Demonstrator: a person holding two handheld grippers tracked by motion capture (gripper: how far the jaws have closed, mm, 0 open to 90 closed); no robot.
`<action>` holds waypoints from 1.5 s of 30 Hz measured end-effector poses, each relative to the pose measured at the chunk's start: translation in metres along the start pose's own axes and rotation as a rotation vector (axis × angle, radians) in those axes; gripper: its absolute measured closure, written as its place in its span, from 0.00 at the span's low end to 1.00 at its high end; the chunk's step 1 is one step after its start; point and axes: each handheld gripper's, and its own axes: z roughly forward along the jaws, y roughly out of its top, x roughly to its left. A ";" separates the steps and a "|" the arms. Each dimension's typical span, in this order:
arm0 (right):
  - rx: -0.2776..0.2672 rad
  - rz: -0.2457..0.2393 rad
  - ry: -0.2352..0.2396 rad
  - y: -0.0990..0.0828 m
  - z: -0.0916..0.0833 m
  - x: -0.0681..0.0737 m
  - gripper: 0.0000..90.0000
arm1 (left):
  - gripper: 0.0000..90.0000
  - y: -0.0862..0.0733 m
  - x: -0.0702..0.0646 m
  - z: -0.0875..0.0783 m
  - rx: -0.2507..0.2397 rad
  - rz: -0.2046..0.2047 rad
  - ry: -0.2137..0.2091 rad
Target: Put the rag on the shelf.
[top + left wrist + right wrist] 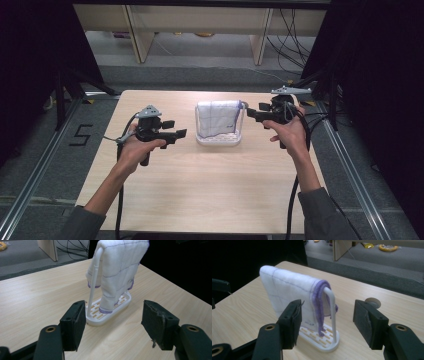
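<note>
A white cloth with purple edging and thin grid lines (216, 119) (119, 267) (291, 296) hangs over the bar of a small white rack (218, 140) (110, 313) (329, 343) in the middle of the wooden table (200, 190). My left gripper (181, 133) (112, 322) sits just left of the rack, jaws wide apart and empty, pointed at it. To the right of the rack is my right gripper (248, 114) (327, 320), likewise open with nothing between its pads, aimed at the cloth's purple end.
A round grommet hole (372, 302) lies in the tabletop beyond the rack. Black curtains flank the table on both sides. Past the far edge are wooden furniture legs (137, 35) and loose cables (290, 40) on the grey floor.
</note>
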 end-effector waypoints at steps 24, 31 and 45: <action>0.010 -0.018 0.067 -0.044 -0.005 0.025 0.43 | 0.35 -0.035 -0.018 -0.009 0.021 0.032 -0.030; -0.004 -0.039 0.074 -0.057 -0.004 0.029 0.43 | 0.35 -0.050 -0.023 -0.014 0.040 0.042 -0.029; 0.047 -0.049 0.092 -0.081 0.005 0.035 0.40 | 0.30 -0.081 -0.034 -0.015 0.079 0.061 -0.027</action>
